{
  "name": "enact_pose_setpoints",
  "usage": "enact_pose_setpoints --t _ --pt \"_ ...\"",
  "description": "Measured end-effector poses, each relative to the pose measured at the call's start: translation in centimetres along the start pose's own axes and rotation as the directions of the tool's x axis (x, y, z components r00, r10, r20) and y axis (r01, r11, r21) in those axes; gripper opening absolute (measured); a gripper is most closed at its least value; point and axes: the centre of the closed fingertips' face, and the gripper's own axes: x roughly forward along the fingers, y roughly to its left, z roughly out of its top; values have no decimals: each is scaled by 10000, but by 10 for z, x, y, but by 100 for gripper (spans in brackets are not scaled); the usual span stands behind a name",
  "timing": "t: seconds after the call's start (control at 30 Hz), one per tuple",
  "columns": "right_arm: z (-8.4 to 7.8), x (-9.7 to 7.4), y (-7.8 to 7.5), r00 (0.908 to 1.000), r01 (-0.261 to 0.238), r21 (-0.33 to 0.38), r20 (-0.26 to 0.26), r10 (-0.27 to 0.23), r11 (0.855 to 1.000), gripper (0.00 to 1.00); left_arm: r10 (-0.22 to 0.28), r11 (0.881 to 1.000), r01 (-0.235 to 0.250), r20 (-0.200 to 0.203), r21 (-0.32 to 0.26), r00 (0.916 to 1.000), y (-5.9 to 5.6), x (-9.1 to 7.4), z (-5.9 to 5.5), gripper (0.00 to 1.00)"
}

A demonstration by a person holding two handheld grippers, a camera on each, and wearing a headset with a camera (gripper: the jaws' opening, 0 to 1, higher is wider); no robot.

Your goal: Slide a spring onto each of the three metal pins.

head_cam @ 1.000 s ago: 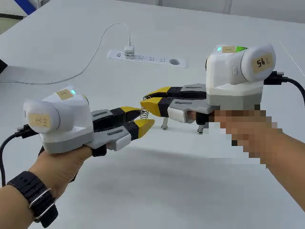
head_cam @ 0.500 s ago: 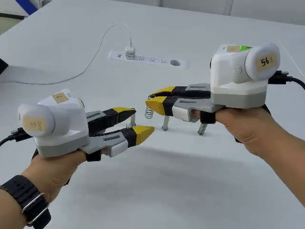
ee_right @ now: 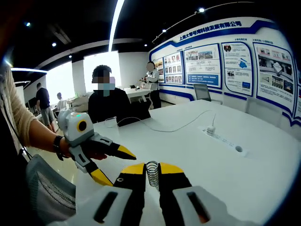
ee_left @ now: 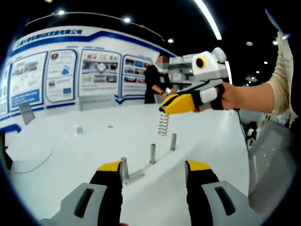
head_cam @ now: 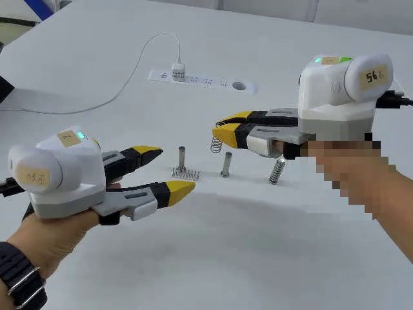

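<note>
Three short metal pins stand on the white table: a bare left pin (head_cam: pixel 182 156), a bare middle pin (head_cam: pixel 226 163) and a right pin (head_cam: pixel 277 169) with a spring around it. Another spring (head_cam: pixel 186 173) lies flat at the left pin's foot. My right gripper (head_cam: pixel 222 131) hovers above the middle pin, shut on a spring (head_cam: pixel 216 144) that hangs from its tips; the right gripper view shows that spring (ee_right: pixel 152 174) pinched between the jaws (ee_right: pixel 152 170). My left gripper (head_cam: pixel 164 169) is open at the lower left, short of the pins (ee_left: pixel 153 153), jaws wide (ee_left: pixel 154 167).
A white power strip (head_cam: pixel 200 79) with a plug (head_cam: pixel 175 68) and a cable running left lies at the back of the table. People sit and stand beyond the table in the gripper views. Bare tabletop lies in front of the pins.
My left gripper has drawn back to the lower left and opened wider, uncovering the left pin and the lying spring. My right gripper has moved right with the hanging spring.
</note>
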Motion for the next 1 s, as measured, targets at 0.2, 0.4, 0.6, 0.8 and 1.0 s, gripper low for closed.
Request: enact_pose_setpoints --t 0.2,0.4,0.6,0.8,1.0 --pt "0 0 -14 9994 336 124 -34 -336 9994 11 9 9994 1 -293 358 9996 2 -3 -6 59" --pt "-6 1 -30 9966 807 334 -180 -801 9962 11 42 9995 -22 -588 329 9983 6 -5 -13 62" --pt "-20 6 -43 9931 1086 544 -497 -1059 9926 11 94 9997 -79 -664 225 9977 7 -8 -18 63" --pt "-34 12 -48 9908 1202 700 -716 -1152 9903 11 125 9999 -120 -654 76 9978 8 -9 -19 64" --pt "-41 16 -50 9891 1237 770 -897 -1167 9893 11 138 9999 -142 -698 -43 9975 8 -10 -22 64"
